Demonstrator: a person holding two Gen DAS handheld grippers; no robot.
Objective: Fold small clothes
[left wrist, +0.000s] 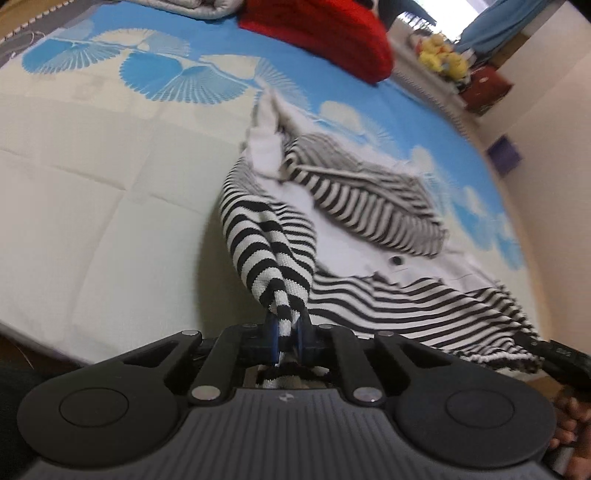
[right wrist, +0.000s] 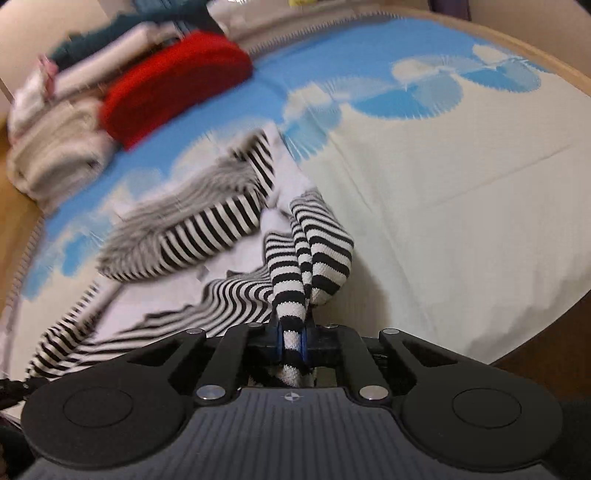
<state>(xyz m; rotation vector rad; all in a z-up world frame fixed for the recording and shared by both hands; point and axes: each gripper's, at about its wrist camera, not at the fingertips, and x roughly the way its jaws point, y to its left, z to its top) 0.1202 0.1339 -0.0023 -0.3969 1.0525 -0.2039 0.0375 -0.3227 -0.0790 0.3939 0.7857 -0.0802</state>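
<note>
Black-and-white striped knit garment (left wrist: 369, 206) lies on the blue-and-cream patterned bed (left wrist: 92, 177), long axis toward 12 o'clock. Left gripper (left wrist: 286, 330) and right gripper (right wrist: 293, 334): jaws clenched on bunched striped hem corners. Open cream bedding at 10 o'clock; folded red knit (left wrist: 317, 33) blocks 1 o'clock.

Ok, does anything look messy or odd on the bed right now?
Only the black-and-white striped knit garment: it lies rumpled and twisted on the blue-and-cream bedspread, a bunched end in each gripper.
</note>
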